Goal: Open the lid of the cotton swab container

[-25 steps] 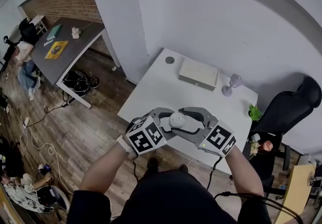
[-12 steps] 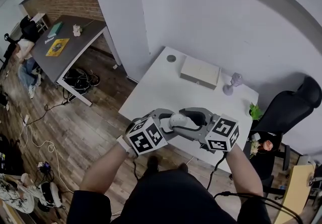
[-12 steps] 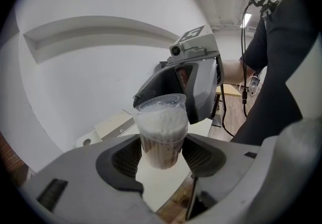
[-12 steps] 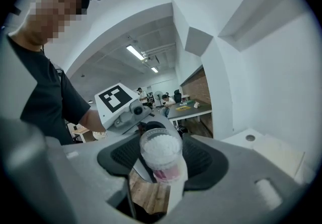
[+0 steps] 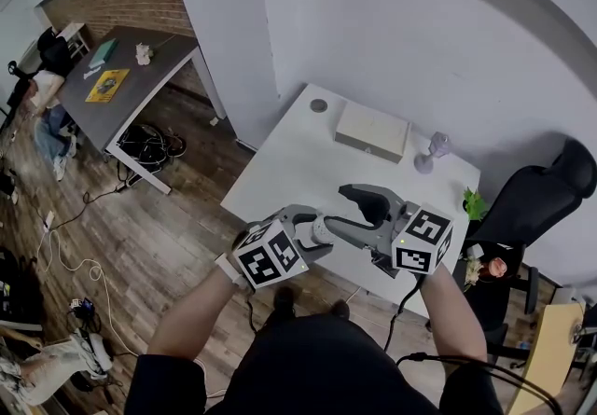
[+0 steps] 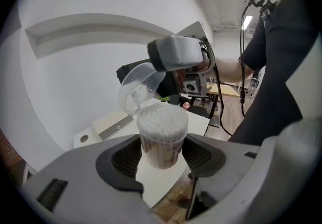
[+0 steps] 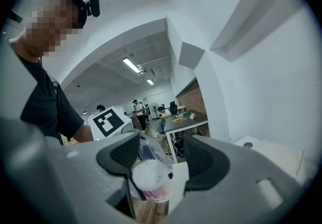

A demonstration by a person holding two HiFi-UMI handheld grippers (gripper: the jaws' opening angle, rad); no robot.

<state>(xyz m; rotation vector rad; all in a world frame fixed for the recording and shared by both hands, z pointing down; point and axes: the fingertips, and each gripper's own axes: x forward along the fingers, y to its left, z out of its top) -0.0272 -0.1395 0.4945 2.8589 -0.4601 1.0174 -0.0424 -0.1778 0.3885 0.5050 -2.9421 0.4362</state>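
The cotton swab container (image 6: 160, 142) is held up in the air, upright, its body pinched between the two pads of the left gripper (image 6: 162, 155), which is closed firmly onto its sides. Its clear lid (image 6: 137, 86) is already swung up and stands tilted back at about 11 o'clock from the mouth, so the packed white swab heads (image 6: 162, 117) are bare. The right gripper (image 7: 160, 156) sits at about 2 o'clock from the container in the head view, with its jaws spread wide and nothing in them; in its own view the container and raised lid show beyond the gap, not touching either pad. The main risk, as I judge it, is spilling. With the top uncovered, any tilt of the left gripper would let swabs slide out, and the container hangs over the near edge of the white table (image 5: 308, 161), with wood floor (image 5: 168, 227) showing below, so they would scatter there. The lid also looks only propped back. If its hinge is springy it could fall forward again, and a brush from the right gripper as it pulls away could knock it shut or twist the container in the pads. The cup looks like thin, smooth plastic. Too little squeeze and it could slip down through the pads; too much could buckle the wall and push swabs up and out.
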